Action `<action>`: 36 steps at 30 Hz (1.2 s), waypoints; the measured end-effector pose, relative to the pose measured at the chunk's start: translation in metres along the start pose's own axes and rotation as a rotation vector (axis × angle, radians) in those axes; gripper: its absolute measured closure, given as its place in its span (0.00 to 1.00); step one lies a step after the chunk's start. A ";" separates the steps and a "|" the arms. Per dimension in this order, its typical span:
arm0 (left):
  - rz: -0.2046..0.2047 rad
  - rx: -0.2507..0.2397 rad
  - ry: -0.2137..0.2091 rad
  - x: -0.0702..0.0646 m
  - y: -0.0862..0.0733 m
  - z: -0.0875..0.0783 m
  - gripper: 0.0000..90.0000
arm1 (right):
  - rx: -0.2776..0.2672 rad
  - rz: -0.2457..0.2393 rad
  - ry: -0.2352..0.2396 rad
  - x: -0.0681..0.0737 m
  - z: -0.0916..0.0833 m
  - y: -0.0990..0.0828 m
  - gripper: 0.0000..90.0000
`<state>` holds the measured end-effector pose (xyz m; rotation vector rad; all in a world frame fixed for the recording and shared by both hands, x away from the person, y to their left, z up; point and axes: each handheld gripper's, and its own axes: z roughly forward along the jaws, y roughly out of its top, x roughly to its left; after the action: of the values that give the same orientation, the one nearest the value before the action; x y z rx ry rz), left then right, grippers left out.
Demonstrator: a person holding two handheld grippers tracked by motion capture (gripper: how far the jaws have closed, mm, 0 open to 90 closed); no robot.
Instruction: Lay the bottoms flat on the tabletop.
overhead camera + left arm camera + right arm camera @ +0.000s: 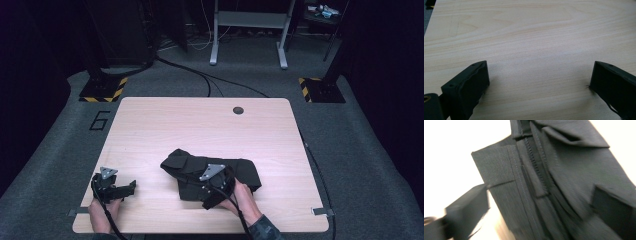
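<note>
Left fingers [466, 87]: spread wide apart over bare wood, nothing between them, seen in the left gripper view.
Right fingers [466, 212]: also parted in the right gripper view, one at the cloth's edge, the other over its weave; the picture is blurred, so I cannot tell whether they press on the fabric.
Landmark: dark folded garment [210, 172], lying on the near half of the table [200, 125], a little right of its middle.
Garment detail: black or very dark green cloth with stitched seams and a flap, folded into a rough rectangle with one corner bunched up at its far left.
Left gripper [131, 187]: left of the garment, apart from it, near the table's front edge; its jaws point toward the garment.
Right gripper [212, 197]: over the garment's near edge, the grey plate on top of it above the cloth.
Left hand [104, 212]: behind its gripper, at the table's front edge, left of the garment.
Right hand [245, 200]: just near-right of the garment, against its front edge.
Round hole [238, 110]: in the tabletop, well beyond the garment, toward the far edge.
</note>
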<state>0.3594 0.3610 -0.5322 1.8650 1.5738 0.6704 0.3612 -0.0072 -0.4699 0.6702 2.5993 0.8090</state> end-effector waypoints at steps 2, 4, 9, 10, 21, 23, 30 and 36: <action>0.001 0.001 0.001 0.000 0.000 0.000 0.02 | -0.003 -0.005 0.017 0.009 0.010 0.002 0.00; -0.001 -0.008 0.002 0.000 0.000 0.001 0.02 | 0.024 -0.013 0.002 0.016 0.016 0.004 0.00; -0.001 -0.007 0.002 0.000 0.000 0.001 0.02 | 0.068 -0.037 -0.054 0.025 0.027 0.007 0.09; 0.000 -0.004 0.000 0.000 0.000 0.000 0.02 | 0.055 -0.047 -0.072 0.025 0.027 0.006 0.13; -0.002 -0.007 0.000 0.000 0.000 0.001 0.02 | 0.012 -0.037 0.008 0.014 0.014 0.008 0.70; -0.001 -0.007 0.000 0.000 0.000 0.001 0.02 | -0.004 -0.036 0.003 0.013 0.013 0.008 0.74; 0.001 -0.008 0.001 0.000 0.000 0.001 0.02 | -0.029 0.005 0.002 0.010 0.004 0.009 0.76; 0.001 -0.006 0.001 0.000 0.000 0.001 0.02 | -0.098 0.065 0.006 0.003 -0.011 0.008 0.78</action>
<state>0.3597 0.3611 -0.5326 1.8613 1.5700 0.6765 0.3565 -0.0046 -0.4575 0.7280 2.5357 0.9527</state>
